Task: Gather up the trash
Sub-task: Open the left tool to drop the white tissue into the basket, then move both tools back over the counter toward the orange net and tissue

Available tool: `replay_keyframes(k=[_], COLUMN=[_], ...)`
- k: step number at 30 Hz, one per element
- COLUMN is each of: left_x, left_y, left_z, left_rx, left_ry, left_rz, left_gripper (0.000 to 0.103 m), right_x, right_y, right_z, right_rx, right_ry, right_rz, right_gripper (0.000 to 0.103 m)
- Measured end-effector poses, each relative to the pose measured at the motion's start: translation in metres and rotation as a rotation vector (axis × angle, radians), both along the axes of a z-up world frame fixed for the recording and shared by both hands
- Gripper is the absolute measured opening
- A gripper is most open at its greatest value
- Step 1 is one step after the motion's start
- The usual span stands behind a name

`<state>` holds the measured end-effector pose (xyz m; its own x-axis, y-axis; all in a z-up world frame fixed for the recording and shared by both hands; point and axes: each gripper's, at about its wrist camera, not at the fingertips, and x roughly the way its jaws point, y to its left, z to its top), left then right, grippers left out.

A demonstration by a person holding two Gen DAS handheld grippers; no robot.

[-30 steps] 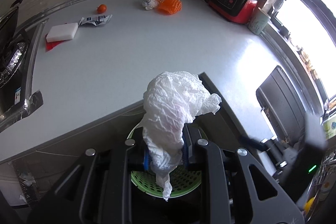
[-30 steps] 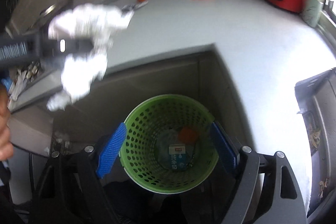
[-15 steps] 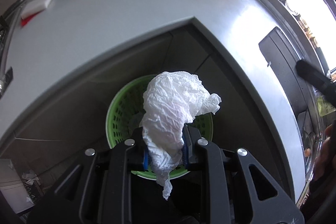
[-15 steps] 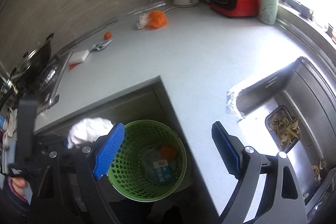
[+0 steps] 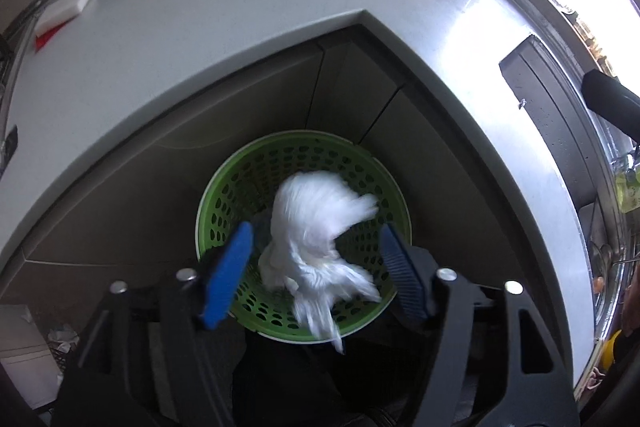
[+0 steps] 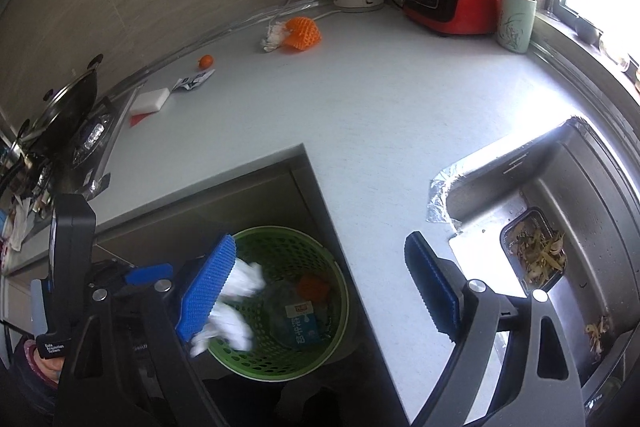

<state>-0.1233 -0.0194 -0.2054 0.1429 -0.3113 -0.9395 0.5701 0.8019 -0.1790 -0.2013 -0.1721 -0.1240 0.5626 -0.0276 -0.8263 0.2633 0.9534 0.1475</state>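
Observation:
A green perforated waste basket (image 5: 224,203) stands on the floor in the counter's inner corner; it also shows in the right wrist view (image 6: 280,247). My left gripper (image 5: 318,277) is open right above it. A crumpled white tissue (image 5: 316,227), motion-blurred, drops between its blue pads into the basket; the tissue also shows in the right wrist view (image 6: 236,307). The basket holds a small carton (image 6: 298,327) and an orange scrap (image 6: 314,287). My right gripper (image 6: 320,295) is open and empty above the counter corner, beside the basket.
On the white counter (image 6: 360,99) lie an orange net with a white wad (image 6: 298,34), a small orange fruit (image 6: 206,61), a wrapper (image 6: 192,82) and a white sponge (image 6: 149,99). Kettle, red blender and mug stand behind. A stove is at left, a sink (image 6: 560,227) with peelings at right.
My left gripper has lowered over the basket, opened and let go of the tissue, which now falls in. My right gripper has lifted and pulled back toward the counter corner.

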Motion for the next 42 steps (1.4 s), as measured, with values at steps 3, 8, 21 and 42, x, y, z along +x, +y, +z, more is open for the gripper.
replay_keyframes(k=[3,8,21,42], left_x=[0.004,0.015,0.068,0.191], left_y=[0.000,0.010,0.081,0.180], left_z=[0.005,0.018,0.083,0.078], left_rx=[-0.005,-0.009,-0.060,-0.031], left_ry=[-0.010,-0.022,-0.180,-0.190], left_rz=[0.004,0.040,0.279,0.515], left_gripper=[0.073,0.081,0.095,0.095], right_x=[0.003,0.007,0.042,0.178], right_y=[0.002,0.004,0.021,0.076], right_z=[0.000,0.001,0.008,-0.006], right_rx=[-0.005,-0.004,-0.014,-0.046], right_ry=[0.004,0.006,0.003,0.060], right_rz=[0.008,0.012,0.059,0.179], right_gripper=[0.088,0.088,0.098,0.101])
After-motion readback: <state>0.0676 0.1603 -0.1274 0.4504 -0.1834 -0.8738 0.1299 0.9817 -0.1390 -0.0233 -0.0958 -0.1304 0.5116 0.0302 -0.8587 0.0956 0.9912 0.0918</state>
